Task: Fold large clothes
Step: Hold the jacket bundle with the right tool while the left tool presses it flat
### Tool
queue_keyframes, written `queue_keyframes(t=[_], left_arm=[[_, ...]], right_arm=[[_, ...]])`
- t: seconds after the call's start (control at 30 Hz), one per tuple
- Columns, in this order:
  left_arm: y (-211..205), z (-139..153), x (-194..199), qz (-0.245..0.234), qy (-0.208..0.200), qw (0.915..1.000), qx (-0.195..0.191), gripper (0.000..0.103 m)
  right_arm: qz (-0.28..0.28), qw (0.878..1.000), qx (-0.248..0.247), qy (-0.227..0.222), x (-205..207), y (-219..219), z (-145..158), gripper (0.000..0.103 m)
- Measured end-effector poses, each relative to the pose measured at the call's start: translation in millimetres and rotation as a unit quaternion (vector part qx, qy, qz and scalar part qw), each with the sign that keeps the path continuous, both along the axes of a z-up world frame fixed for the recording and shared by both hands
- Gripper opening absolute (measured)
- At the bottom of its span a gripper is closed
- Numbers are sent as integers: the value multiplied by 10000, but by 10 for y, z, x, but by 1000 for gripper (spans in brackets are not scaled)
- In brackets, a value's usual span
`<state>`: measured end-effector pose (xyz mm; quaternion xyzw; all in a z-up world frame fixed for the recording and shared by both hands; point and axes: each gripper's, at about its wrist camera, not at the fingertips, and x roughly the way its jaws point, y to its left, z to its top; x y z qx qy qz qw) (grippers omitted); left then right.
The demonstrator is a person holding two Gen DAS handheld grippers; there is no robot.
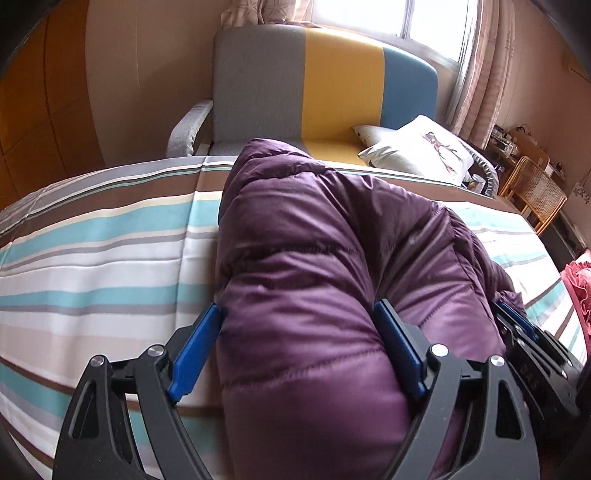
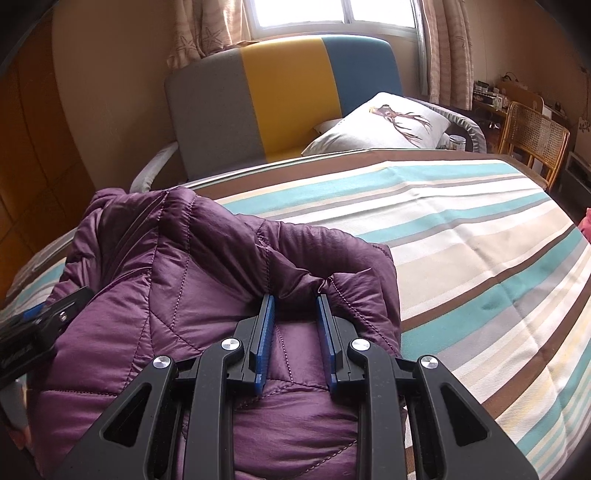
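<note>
Counts: 1 purple quilted jacket (image 1: 306, 266), 2 grippers — left gripper (image 1: 300, 312), right gripper (image 2: 293, 297); 1 striped bedsheet (image 2: 461, 236); 1 pillow (image 2: 384, 123) at 1 o'clock; 1 rattan chair (image 2: 533, 138) at 2 o'clock; 1 window (image 2: 332, 14) at 12.

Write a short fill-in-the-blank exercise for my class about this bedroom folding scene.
1. The puffy jacket being folded is ____ in colour.
2. It lies on a ____ bedspread.
3. The right gripper pinches a fold of the ____.
4. The middle panel of the headboard is ____.

Missing words: purple; striped; jacket; yellow
</note>
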<state>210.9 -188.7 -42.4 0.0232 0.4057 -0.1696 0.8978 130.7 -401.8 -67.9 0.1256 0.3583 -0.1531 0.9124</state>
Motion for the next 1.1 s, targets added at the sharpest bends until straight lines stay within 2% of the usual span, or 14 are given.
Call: queue_keyframes(t=[0.13, 0.2, 0.23, 0.27, 0.3, 0.37, 0.5, 0.57, 0.7, 0.83, 1.03, 1.1], left_arm=[[87, 47, -252, -55, -417, 9991, -9, 84], [177, 98, -356, -41, -482, 9988, -104, 90], [236, 127, -410, 8, -519, 9985, -192, 96], [290, 146, -462, 25, -544, 9982, -268, 99], [360, 145, -531, -3, -534, 9980, -329, 100], [478, 126, -615, -6, -477, 9976, -494, 100], [617, 65, -658, -118, -170, 9960, -866, 101], [640, 38, -651, -179, -15, 9949, -993, 101], [655, 50, -589, -319, 333, 9922, -1159, 101], [627, 63, -574, -446, 482, 9908, -1184, 101], [620, 10, -496, -535, 580, 9900, -1171, 101], [604, -4, -484, -587, 577, 9904, -1111, 101]], right_arm=[[92, 10000, 29, -8, -34, 6, 53, 23], [162, 9998, 69, -32, -89, -8, 104, 23], [176, 9998, 59, -23, -121, -14, 134, 24], [195, 9998, 34, -53, -182, -8, 188, 33], [226, 9997, 25, -106, -223, 1, 224, 48], [303, 9992, -96, -257, -354, 55, 328, 62], [334, 9988, -315, -172, -502, 128, 391, 65], [234, 9994, -204, -127, -560, 79, 386, 70], [53, 9997, 235, -72, -664, -91, 336, 73], [26, 9985, 548, 51, -684, -179, 289, 76], [134, 9980, 567, 244, -644, -180, 256, 76], [142, 9979, 570, 290, -634, -187, 242, 79]])
